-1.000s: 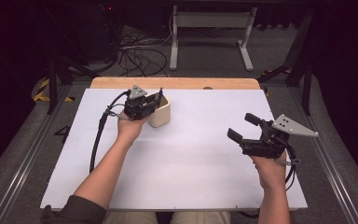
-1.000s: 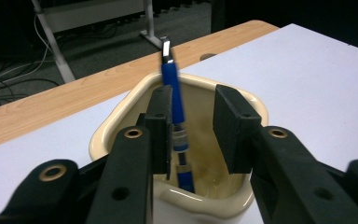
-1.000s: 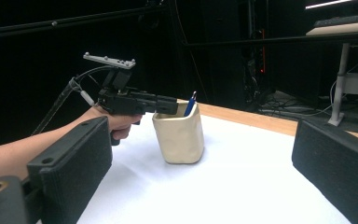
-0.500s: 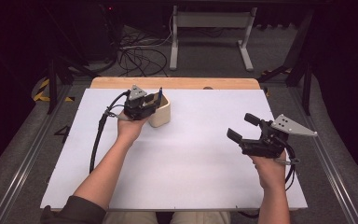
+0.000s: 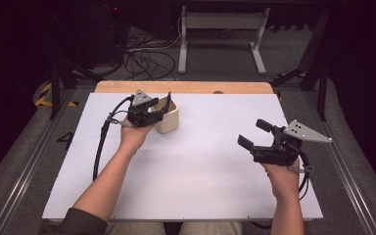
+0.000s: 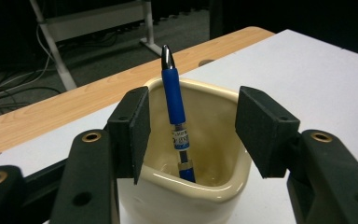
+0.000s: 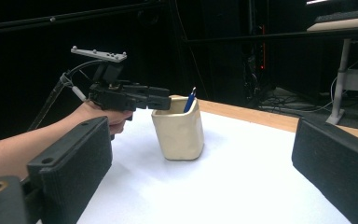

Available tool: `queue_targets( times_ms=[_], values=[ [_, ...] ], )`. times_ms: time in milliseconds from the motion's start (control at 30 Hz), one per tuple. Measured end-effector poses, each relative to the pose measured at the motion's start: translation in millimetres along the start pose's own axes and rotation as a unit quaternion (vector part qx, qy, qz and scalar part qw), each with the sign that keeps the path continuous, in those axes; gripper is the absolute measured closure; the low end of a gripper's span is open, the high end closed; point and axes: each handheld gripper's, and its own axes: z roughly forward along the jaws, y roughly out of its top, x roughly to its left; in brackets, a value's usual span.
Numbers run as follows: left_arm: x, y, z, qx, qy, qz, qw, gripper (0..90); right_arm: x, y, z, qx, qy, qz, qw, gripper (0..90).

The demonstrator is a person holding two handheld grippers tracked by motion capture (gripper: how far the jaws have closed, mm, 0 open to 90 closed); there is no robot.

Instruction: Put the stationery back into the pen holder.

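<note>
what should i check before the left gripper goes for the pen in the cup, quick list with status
1. Left gripper open: ok, jaws wide apart.
2. Blue pen between the jaws: ok, untouched by either pad.
3. Pen reachable: ok, its top rises above the cream cup rim.
4. Jaws clear of the cup rim: cannot tell, they sit close over it.
5. Right gripper out of the way: ok, open, held far to the side.
6. Cup upright on the white table: ok.

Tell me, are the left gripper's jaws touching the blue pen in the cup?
Apart. The left gripper view shows the left gripper open, clear space between each jaw and the pen standing in the cup.
</note>
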Motion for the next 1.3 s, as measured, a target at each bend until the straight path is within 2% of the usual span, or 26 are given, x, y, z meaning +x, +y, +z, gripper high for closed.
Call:
queue_targets(
  times_ms=[333,700,1067,1300],
  values=[
    [-3.2,0.6,-8.7,-0.02,-0.016,-0.002,0.9997,34.0,0.8,-0.1,0.8,0.003,0.0,-0.002,1.0,5.4],
    [-9.3,5.0,-21.4,-0.041,-0.029,0.0,0.9987,25.9,0.0,-0.4,-0.1,0.001,-0.002,-0.003,1.0,5.4],
    [-11.9,3.9,-32.3,-0.057,-0.035,-0.001,0.9977,23.1,0.3,-0.5,-0.6,0.001,-0.005,-0.003,1.0,5.4],
    [-12.5,3.6,-39.4,-0.06,-0.033,0.004,0.9977,20.3,0.9,-0.4,-0.9,0.0,-0.004,-0.004,1.0,5.4]
  ],
)
